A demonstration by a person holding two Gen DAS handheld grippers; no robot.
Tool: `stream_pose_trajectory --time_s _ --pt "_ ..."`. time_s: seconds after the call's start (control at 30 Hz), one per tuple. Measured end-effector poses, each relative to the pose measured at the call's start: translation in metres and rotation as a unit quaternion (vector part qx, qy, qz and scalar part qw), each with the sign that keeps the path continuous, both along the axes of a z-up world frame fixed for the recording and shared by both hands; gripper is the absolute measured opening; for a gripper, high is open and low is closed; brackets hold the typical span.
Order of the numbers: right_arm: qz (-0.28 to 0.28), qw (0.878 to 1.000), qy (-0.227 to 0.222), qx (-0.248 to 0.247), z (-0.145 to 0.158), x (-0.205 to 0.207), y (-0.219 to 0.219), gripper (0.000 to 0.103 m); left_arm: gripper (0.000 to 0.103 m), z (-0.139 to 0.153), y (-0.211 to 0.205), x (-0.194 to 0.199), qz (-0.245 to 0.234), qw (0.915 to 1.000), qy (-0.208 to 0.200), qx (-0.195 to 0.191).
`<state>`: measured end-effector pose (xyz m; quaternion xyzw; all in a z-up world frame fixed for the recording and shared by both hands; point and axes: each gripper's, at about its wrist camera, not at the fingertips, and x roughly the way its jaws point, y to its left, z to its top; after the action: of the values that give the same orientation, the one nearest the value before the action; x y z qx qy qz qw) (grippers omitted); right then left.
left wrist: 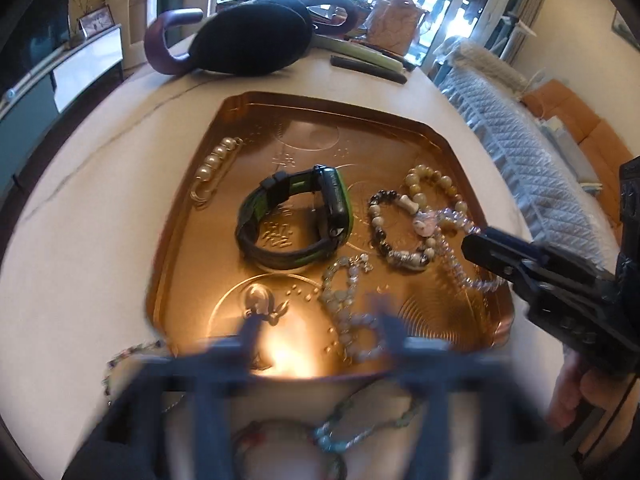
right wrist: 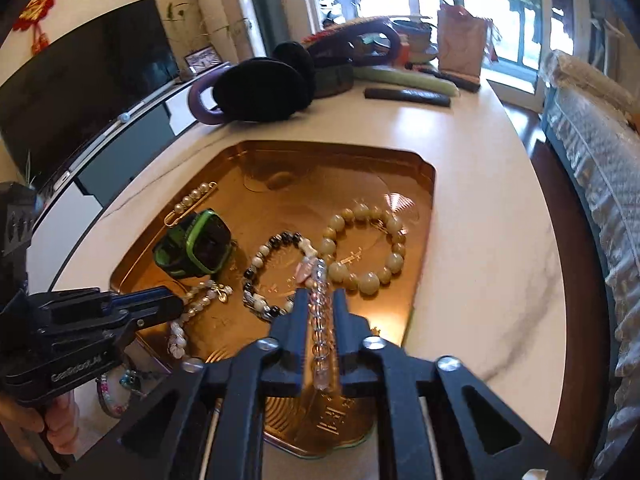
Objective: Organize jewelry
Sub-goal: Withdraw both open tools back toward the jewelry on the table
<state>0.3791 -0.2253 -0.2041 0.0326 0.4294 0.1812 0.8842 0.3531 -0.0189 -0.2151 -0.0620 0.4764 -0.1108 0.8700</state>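
Note:
A gold tray (left wrist: 248,128) (right wrist: 280,160) on a white table holds a pearl pin (left wrist: 214,166) (right wrist: 192,200), a green-black watch (left wrist: 296,216) (right wrist: 196,246), a black-and-white bead bracelet (left wrist: 394,230) (right wrist: 266,276), a yellow bead bracelet (left wrist: 434,184) (right wrist: 366,248), a pale bead bracelet (left wrist: 344,304) (right wrist: 188,312) and a silver charm (left wrist: 260,300). My right gripper (right wrist: 320,300) (left wrist: 472,242) is shut on a clear crystal bead bracelet (right wrist: 320,320) (left wrist: 460,260) over the tray's right side. My left gripper (left wrist: 316,320) (right wrist: 176,304) is blurred, open over the tray's near edge.
More bead bracelets (left wrist: 332,436) (right wrist: 116,392) lie on the table in front of the tray. Black earmuffs (left wrist: 252,36) (right wrist: 260,88), a purple hook handle (left wrist: 160,44), a dark bar (right wrist: 408,98) and a bag (right wrist: 460,44) stand at the far end. A quilted sofa (right wrist: 592,168) is right.

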Motion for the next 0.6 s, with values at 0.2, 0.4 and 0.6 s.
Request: stream_pose_trajectory --time_s 0.2,0.4,0.6 --pt "0.005 0.999 -0.036 0.026 0.032 -0.020 -0.008 0.057 0.093 0.031 0.013 -0.026 0.005 0.9992 -0.033 0.020" --pt "0.051 0.995 -0.067 0.060 0.075 -0.050 -0.002 0.057 0.093 0.060 0.047 -0.055 0.024 0.9996 -0.011 0.013" --pt "0.144 0.983 -0.112 -0.009 0.082 -0.090 0.032 0.057 0.091 0.081 0.078 -0.091 0.034 0.9970 -0.053 0.046"
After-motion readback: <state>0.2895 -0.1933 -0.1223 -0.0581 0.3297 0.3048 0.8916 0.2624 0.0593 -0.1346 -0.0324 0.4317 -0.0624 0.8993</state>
